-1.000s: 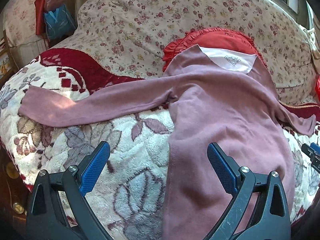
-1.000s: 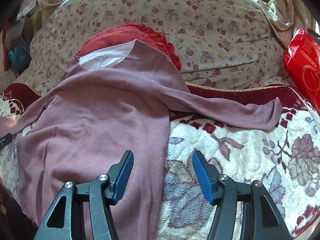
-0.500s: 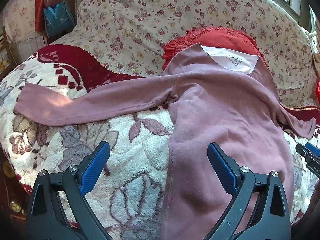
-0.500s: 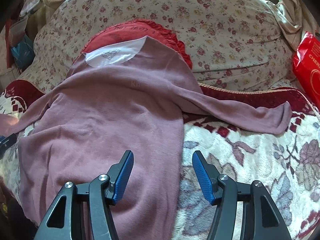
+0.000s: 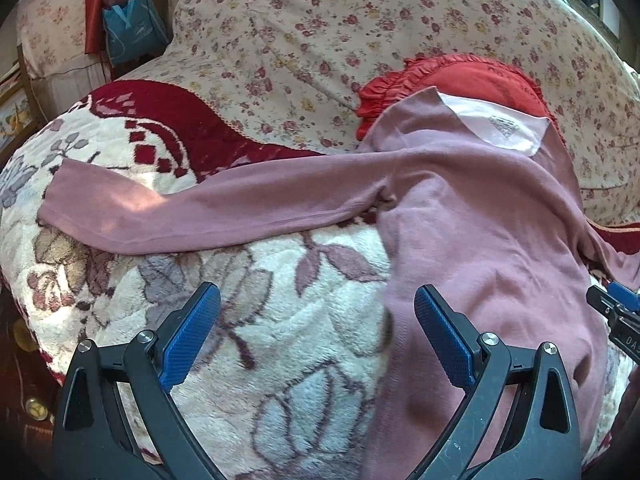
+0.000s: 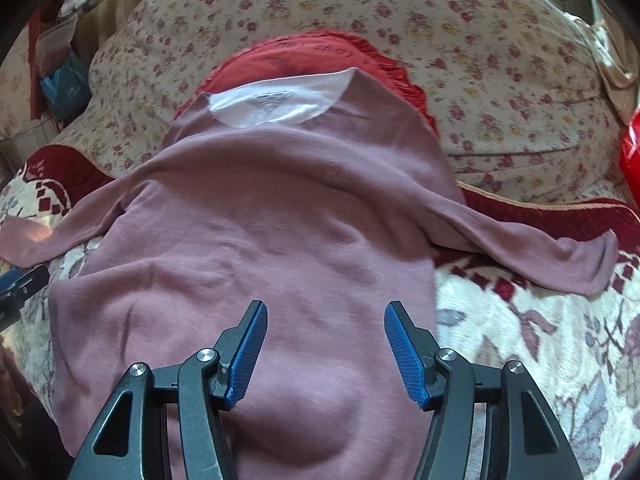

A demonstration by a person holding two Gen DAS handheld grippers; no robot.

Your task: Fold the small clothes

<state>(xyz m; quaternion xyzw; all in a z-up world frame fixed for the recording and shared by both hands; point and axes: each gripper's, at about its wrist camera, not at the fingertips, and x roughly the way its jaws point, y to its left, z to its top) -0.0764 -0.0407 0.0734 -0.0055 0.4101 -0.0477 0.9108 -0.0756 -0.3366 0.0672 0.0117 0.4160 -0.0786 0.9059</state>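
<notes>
Hovering low over the sofa, I have both grippers spread wide and empty. My left gripper [image 5: 316, 340] straddles the left side seam of the mauve long-sleeved shirt [image 5: 480, 232]: one fingertip sits over the fleecy floral blanket [image 5: 280, 320], the other over the shirt's body. My right gripper [image 6: 324, 352] hangs above the lower body of the shirt, with the right side seam just past its outer fingertip. The shirt lies spread ahead of both grippers, neck away from me, its collar resting on a red frilled cushion [image 6: 312, 52]. The left sleeve [image 5: 192, 216] stretches far out to the left of my left gripper, and the right sleeve [image 6: 540, 252] reaches out to the right of my right one.

No fold looks made yet, so the risks are all ahead. The blanket is deep pile, and if I close too low on the seam I could pinch fleece along with the cloth and drag the whole cover. The fabric bulges in a soft ridge beneath my right gripper; grabbing there could take only the top layer and leave the back bunched. The collar propped on the cushion may slide and skew any fold.
</notes>
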